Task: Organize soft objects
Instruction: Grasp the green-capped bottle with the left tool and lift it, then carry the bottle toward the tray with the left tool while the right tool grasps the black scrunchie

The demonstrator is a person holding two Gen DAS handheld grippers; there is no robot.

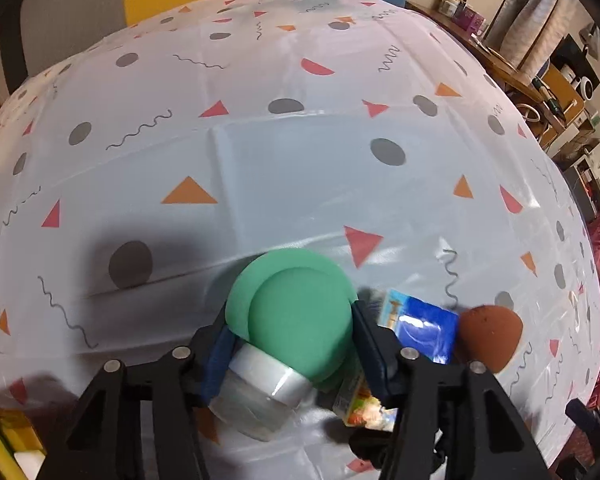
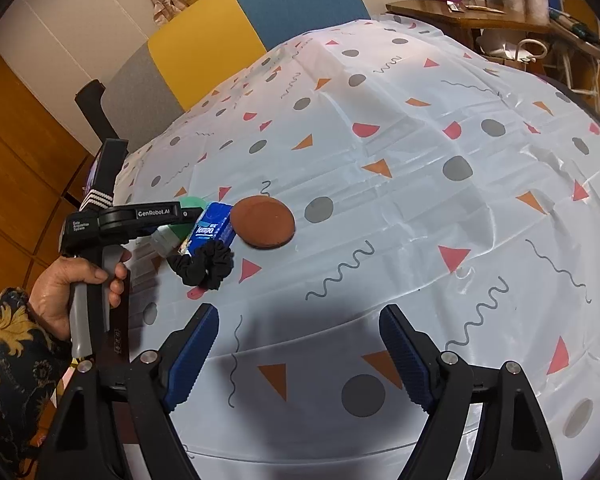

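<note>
Two grippers in play: left gripper (image 1: 288,344) straddles the green round foam-topped item on a clear jar-like plastic base (image 1: 296,316), fingers (image 1: 216,354) close on either side, but I can't tell whether the pads actually press it. Right gripper (image 2: 300,356) hangs wide open over bare counter (image 2: 420,160), holding nothing. Green piece sits at the near-left end of a tight cluster on the counter: blue Tempo tissue pack (image 2: 212,232) just beside it, brown round foam pad (image 2: 263,222) next, black fabric scrunchie (image 2: 204,264) in front. Judgement: all light and squashy, the foam dents under pressure, glossy tissue wrap likely slips. Best hold on the green piece is the stiff clear base, not the foam disc.
</note>
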